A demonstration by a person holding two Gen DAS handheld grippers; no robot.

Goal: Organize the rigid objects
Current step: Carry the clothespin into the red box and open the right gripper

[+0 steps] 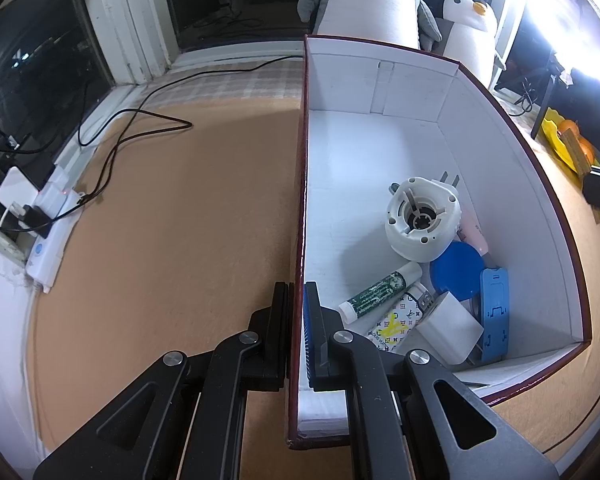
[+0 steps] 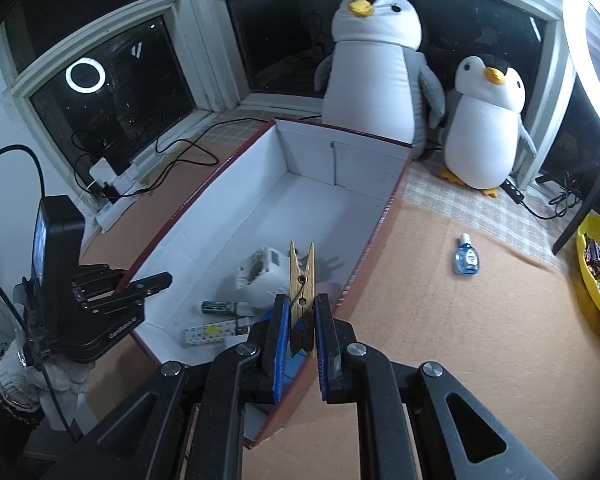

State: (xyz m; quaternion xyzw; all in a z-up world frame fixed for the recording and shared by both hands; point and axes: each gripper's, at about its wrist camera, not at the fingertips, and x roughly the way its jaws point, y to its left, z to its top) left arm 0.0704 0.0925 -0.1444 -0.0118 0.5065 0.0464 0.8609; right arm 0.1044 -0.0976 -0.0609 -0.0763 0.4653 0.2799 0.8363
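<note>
A white-lined box with a dark red rim (image 1: 300,168) (image 2: 204,200) rests on the tan table. My left gripper (image 1: 298,300) is shut on its left wall, one finger outside and one inside. Inside the box lie a white round plug-in device (image 1: 422,220) (image 2: 260,272), a green tube (image 1: 380,290) (image 2: 218,307), a patterned lighter (image 1: 396,322) (image 2: 210,333), a blue disc (image 1: 458,270), a blue flat holder (image 1: 494,312) and a white block (image 1: 448,328). My right gripper (image 2: 303,312) is shut on a wooden clothespin (image 2: 301,292), held upright over the box's right wall.
A small blue bottle (image 2: 467,256) lies on the table right of the box. Two plush penguins (image 2: 374,68) (image 2: 486,120) stand behind it. A yellow bowl (image 2: 596,276) (image 1: 560,140) of snacks and oranges sits far right. A power strip (image 1: 50,232) and black cables (image 1: 140,120) lie at the left.
</note>
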